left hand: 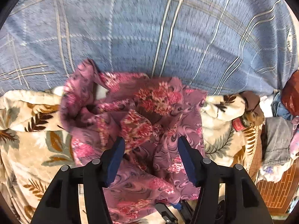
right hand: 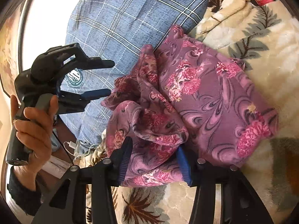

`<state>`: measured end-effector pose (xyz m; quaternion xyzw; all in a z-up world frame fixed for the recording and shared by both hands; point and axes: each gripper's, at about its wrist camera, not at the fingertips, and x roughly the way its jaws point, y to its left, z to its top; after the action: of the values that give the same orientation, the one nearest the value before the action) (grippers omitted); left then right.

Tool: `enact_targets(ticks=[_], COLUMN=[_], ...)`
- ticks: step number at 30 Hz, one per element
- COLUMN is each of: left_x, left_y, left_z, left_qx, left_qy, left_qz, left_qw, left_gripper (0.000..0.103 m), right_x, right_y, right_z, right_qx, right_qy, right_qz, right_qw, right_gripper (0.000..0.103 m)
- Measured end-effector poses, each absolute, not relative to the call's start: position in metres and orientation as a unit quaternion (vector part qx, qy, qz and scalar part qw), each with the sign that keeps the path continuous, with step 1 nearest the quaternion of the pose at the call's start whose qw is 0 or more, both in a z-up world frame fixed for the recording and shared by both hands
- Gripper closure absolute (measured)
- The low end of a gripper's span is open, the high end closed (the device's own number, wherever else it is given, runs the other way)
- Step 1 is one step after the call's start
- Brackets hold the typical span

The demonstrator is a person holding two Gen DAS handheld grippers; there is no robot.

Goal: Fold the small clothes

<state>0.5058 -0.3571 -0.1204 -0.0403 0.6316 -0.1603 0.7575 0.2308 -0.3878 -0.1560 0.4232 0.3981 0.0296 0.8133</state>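
We had both the left tongs (left hand: 151,147) and right tongs (right hand: 155,149) parted, gripping nothing, over the half-folded pink floral garment (right hand: 214,97) bunched at its nine-o'clock side on the leaf-print blanket (right hand: 261,46).

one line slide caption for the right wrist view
Right gripper open around a crumpled purple floral garment on a cream leaf-print blanket; left gripper open beside it.

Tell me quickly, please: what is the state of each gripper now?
Left gripper: open, holding nothing.
Right gripper: open around a fold of the purple floral garment, not clamped on it.
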Motion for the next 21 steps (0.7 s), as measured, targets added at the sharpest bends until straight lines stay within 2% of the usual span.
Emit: enact_targets(ticks=[11, 13, 14, 15, 18, 21], left_x=[0.515, 0.521, 0.523, 0.523, 0.514, 0.493], left_y=[-0.411, -0.412, -0.413, -0.412, -0.415, -0.429], left_z=[-0.195, -0.203, -0.205, -0.204, -0.192, -0.159], left_qx=[0.053, 0.043, 0.032, 0.022, 0.019, 0.022], left_qy=[0.656, 0.648, 0.647, 0.644, 0.622, 0.575], left_qz=[-0.114, -0.091, -0.092, -0.093, -0.097, -0.135], left_qw=[0.744, 0.755, 0.756, 0.759, 0.777, 0.807], left_gripper=[0.047, 0.071, 0.074, 0.084, 0.088, 0.089], right_x=[0.228, 0.229, 0.229, 0.230, 0.222, 0.206], right_y=[-0.388, -0.387, -0.388, -0.391, -0.404, -0.413], right_z=[-0.160, -0.161, -0.162, -0.166, -0.170, -0.142], right_qx=[0.437, 0.431, 0.427, 0.431, 0.470, 0.478], right_qy=[0.381, 0.374, 0.375, 0.377, 0.355, 0.304], right_qz=[0.029, 0.033, 0.032, 0.033, 0.037, 0.049], right_qw=[0.814, 0.820, 0.822, 0.819, 0.807, 0.823], right_gripper=[0.054, 0.063, 0.085, 0.094, 0.095, 0.096])
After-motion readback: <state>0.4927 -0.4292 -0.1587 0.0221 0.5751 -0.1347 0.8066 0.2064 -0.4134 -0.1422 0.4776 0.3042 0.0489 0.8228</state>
